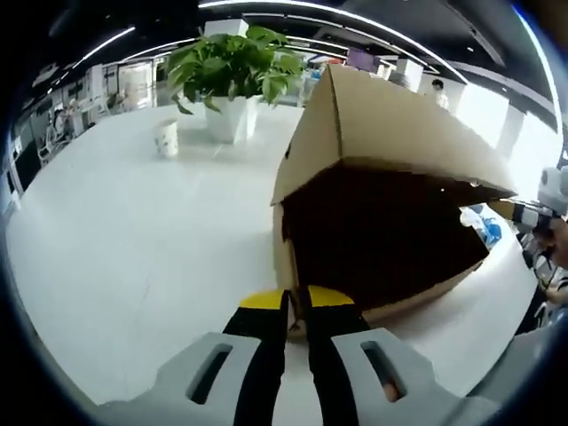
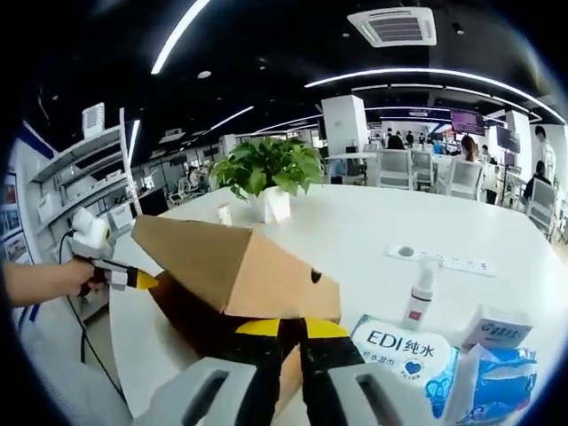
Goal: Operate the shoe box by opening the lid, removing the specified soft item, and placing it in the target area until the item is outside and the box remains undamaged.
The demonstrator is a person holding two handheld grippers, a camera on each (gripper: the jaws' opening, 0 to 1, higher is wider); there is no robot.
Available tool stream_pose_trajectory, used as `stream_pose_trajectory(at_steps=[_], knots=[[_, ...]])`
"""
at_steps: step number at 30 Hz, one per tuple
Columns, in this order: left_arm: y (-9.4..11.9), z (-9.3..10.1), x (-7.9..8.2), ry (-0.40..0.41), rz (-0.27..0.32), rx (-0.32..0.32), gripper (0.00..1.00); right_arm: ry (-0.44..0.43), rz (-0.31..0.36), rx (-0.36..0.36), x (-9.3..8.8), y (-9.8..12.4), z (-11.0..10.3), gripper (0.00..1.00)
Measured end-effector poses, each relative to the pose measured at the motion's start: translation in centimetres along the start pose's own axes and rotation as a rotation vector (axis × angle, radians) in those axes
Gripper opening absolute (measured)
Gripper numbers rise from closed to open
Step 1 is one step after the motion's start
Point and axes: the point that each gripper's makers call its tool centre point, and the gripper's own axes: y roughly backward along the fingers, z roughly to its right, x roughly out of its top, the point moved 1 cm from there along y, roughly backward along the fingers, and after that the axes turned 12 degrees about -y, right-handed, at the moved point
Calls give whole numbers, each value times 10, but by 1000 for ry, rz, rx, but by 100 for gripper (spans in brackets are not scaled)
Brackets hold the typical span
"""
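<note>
A brown cardboard shoe box [image 1: 390,240] lies on the white table with its lid [image 1: 399,124] raised, and the inside is dark, so I cannot see what it holds. My left gripper [image 1: 296,309] has its yellow-tipped jaws pinched on the box's near bottom corner. It also enters the right gripper view as the left gripper [image 2: 120,277], held by a hand at the box's left end. My right gripper [image 2: 293,330] is shut on the lower edge of the lid [image 2: 240,266]. The right gripper [image 1: 537,213] also appears at the lid's far corner.
A potted plant [image 1: 232,75] and a paper cup [image 1: 166,138] stand behind the box. On the right gripper's side lie a wet wipes pack [image 2: 404,351], a spray bottle [image 2: 419,297], a blue tissue pack [image 2: 497,377] and a small carton [image 2: 497,330]. Chairs and people are far off.
</note>
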Motion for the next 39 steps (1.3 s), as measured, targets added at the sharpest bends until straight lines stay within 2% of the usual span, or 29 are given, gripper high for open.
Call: stream_pose_trajectory(at_steps=[4,10,16,23,31,39], knots=[[4,3,4,-16,29,0,9,-7,-2,3,-3,0,-1,0],[13,11,21,-49,118,-30,14,-7,-5,9,-7,-1,-1,1],[16,14,26,-76,154,-48,16,9,-7,11,-11,1,-1,1],[20,18,30,-86,185,-62,17,21,-12,13,-15,2,-1,3],[21,21,29,-109,183,-83,23,51,-22,21,-21,4,-2,6],[23,20,28,-122,190,-80,25,121,-29,41,-26,6,-7,9]])
